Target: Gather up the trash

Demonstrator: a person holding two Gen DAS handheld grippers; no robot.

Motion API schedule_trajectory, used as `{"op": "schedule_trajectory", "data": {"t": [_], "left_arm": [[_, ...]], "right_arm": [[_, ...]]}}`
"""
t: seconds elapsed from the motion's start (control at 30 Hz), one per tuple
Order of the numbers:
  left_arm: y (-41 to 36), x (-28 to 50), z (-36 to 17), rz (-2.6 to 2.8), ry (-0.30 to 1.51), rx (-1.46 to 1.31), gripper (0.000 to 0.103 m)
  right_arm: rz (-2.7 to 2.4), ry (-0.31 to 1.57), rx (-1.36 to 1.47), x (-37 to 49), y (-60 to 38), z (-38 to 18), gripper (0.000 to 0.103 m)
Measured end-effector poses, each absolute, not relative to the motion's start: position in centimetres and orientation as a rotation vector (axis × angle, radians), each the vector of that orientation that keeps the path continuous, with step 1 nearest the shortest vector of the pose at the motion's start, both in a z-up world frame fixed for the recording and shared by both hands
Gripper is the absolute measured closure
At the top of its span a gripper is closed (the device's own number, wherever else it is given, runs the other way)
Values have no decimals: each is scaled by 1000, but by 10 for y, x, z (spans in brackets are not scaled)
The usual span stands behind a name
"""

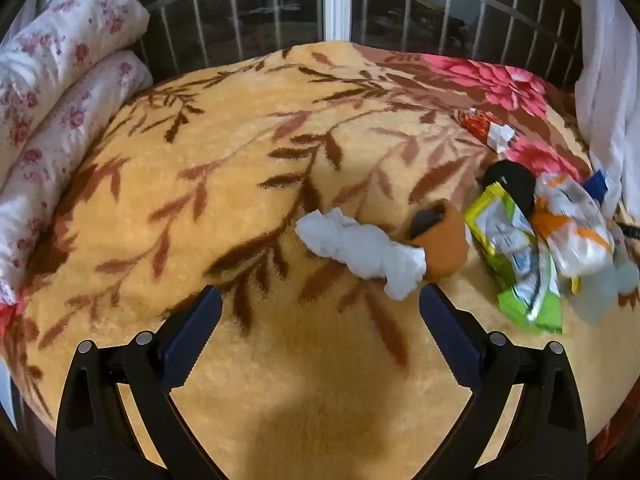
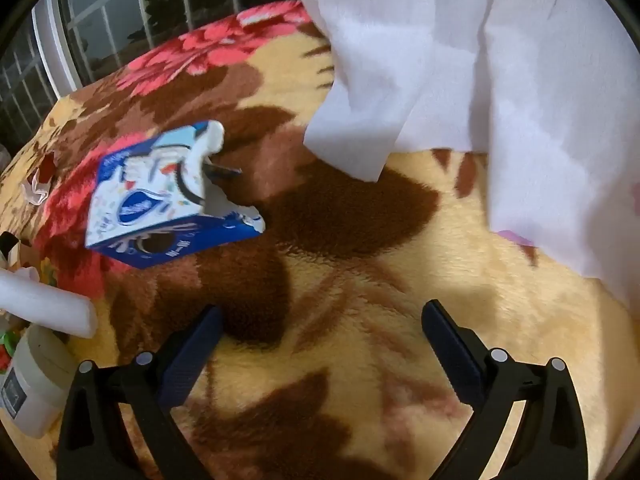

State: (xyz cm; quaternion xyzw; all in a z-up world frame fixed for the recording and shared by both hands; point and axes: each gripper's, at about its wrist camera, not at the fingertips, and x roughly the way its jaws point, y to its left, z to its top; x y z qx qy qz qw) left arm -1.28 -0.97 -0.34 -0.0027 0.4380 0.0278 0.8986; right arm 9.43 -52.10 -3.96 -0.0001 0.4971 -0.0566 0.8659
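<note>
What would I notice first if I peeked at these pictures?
Probably the fuzzy yellow blanket with brown leaves and red flowers, covering the whole bed. In the left wrist view a crumpled white tissue lies just ahead of the open jaws, with a green wrapper to its right. In the right wrist view a torn blue box sits on the blanket, upper left.

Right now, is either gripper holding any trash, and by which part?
Nothing is held. The left gripper is open above the blanket, short of the crumpled tissue. The right gripper is open too, with the torn blue box ahead.
</note>
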Motion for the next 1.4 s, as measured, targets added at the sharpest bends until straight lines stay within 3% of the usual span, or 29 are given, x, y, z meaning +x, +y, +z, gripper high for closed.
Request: {"op": "schedule_trajectory", "data": {"t": [0.5,0.97,1.4], "left_arm": [[-12,-71,30,71,834,17,7],[-5,-125,33,53,772,14,7],[15,-118,23,108,801,-45,7]], "right_arm": [[-133,792,91,-74,-421,65,5],[-75,722,36,-143,-322,54,5],[79,759,-30,-129,-287,47,5]]}}
